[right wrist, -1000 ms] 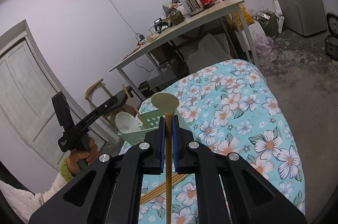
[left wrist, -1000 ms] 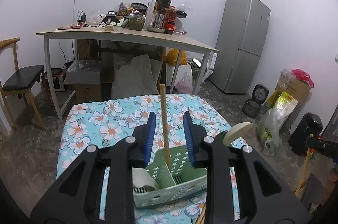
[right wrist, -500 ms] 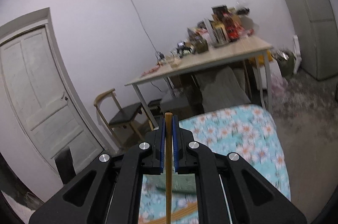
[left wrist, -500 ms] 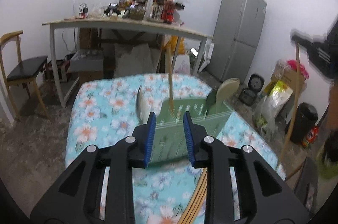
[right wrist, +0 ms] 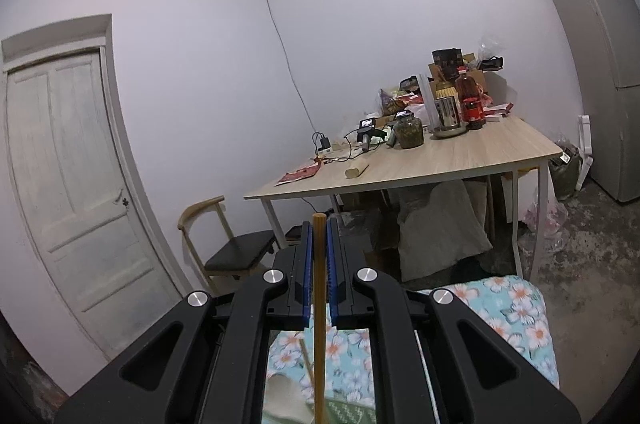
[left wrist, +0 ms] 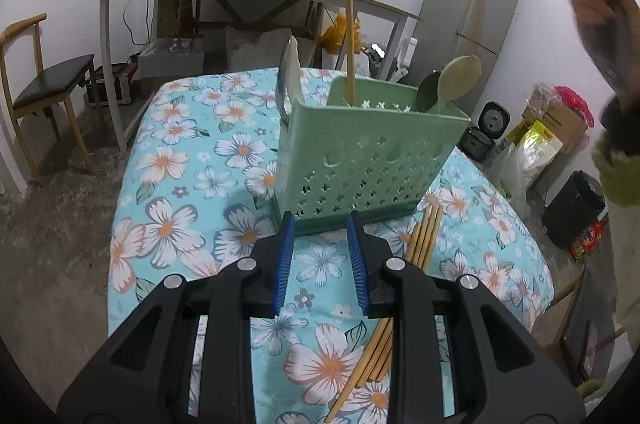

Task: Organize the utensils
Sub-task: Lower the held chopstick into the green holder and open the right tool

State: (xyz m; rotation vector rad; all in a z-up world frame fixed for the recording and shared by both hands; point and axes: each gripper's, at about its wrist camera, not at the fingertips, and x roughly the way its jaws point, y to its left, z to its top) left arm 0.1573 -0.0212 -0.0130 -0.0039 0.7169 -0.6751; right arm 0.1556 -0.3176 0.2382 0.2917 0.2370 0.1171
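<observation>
Right gripper (right wrist: 319, 224) clamps one chopstick (right wrist: 319, 304); left gripper (left wrist: 321, 230) is partly open and empty.
The green basket (left wrist: 372, 164) stands on the flowered cloth (left wrist: 180, 184), just beyond the left gripper. Loose chopsticks (left wrist: 424, 240) lie beside the basket's right end; a spoon (left wrist: 456, 80) stands inside it.

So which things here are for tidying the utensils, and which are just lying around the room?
For the job:
- green caddy
- chopstick pinched in the right claw
- loose chopsticks on the flowery cloth
- pale spoon in the caddy
- left claw, holding nothing

Just lying about:
- cluttered table
- chair
- fridge
- door
</observation>
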